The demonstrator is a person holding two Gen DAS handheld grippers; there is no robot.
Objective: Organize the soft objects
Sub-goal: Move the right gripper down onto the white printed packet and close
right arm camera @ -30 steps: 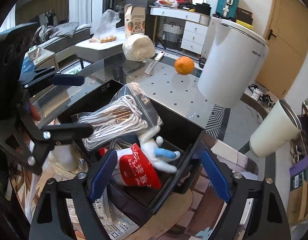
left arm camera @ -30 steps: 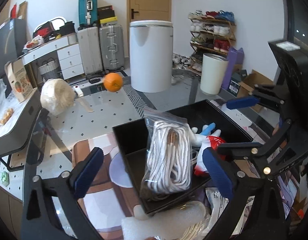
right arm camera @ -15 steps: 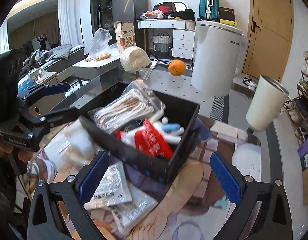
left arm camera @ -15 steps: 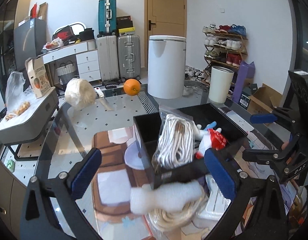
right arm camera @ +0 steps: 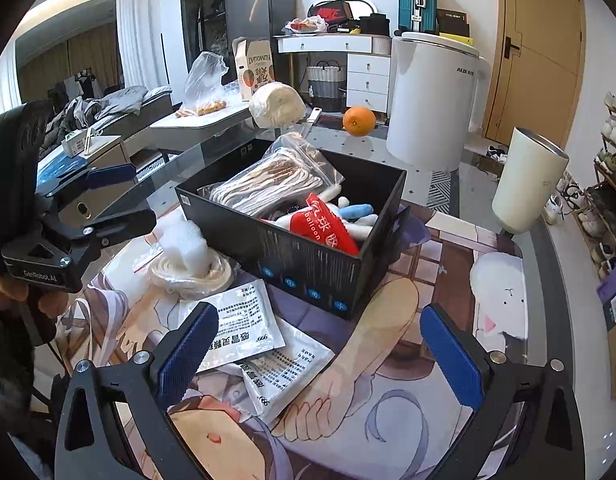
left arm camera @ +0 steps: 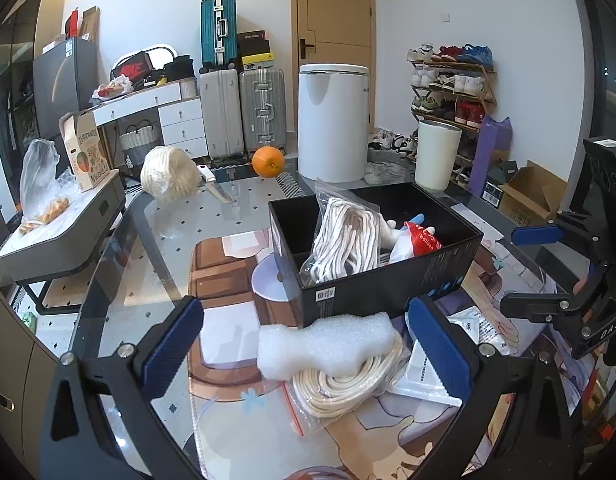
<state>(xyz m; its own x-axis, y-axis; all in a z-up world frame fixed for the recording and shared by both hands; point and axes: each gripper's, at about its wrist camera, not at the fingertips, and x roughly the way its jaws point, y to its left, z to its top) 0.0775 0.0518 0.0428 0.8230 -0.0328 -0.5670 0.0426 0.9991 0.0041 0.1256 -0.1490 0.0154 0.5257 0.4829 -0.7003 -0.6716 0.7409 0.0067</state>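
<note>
A black box (left arm camera: pixel 388 286) (right arm camera: pixel 308 252) on the table holds a bagged white rope (left arm camera: pixel 340 236) (right arm camera: pixel 268 180), a red balloon packet (left arm camera: pixel 422 236) (right arm camera: pixel 328 228) and a white and blue plush (right arm camera: pixel 354 212). In front of it a white foam piece (left arm camera: pixel 324 344) (right arm camera: pixel 184 244) lies on a bagged cream rope coil (left arm camera: pixel 348 388) (right arm camera: pixel 188 276). White sachets (right arm camera: pixel 244 328) (left arm camera: pixel 432 368) lie beside them. My left gripper (left arm camera: pixel 304 348) is open and empty, just before the foam. My right gripper (right arm camera: pixel 320 348) is open and empty above the sachets.
An orange (left arm camera: pixel 268 162), a wrapped white bundle (left arm camera: pixel 168 174), a knife (left arm camera: pixel 216 186) and a cream tumbler (left arm camera: pixel 436 154) stand on the glass table (left arm camera: pixel 148 240). A printed mat (right arm camera: pixel 388 380) covers the near part. A white bin (left arm camera: pixel 332 120) stands behind.
Both grippers have pulled back from the box and are lower and nearer the table front. The foam, rope coil and sachets have come into view.
</note>
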